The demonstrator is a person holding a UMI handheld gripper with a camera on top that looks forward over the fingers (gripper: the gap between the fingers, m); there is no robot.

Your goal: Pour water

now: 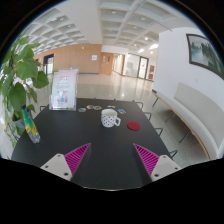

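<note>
A white mug (pixel 109 119) with red markings stands on the dark table (pixel 100 150), well beyond my fingers and a little right of the table's middle. A green bottle (pixel 29 125) with a yellow base stands near the table's left edge, beside the plant. My gripper (pixel 111 157) is open, its two magenta pads (pixel 76 156) wide apart with only bare tabletop between them. Nothing is held.
A leafy green plant (pixel 17 80) rises at the left. A clear sign stand (pixel 63 90) sits at the table's far end, with small flat items (pixel 93 107) near it. Chairs (pixel 154 125) line the right side; a white sofa (pixel 195 105) lies beyond.
</note>
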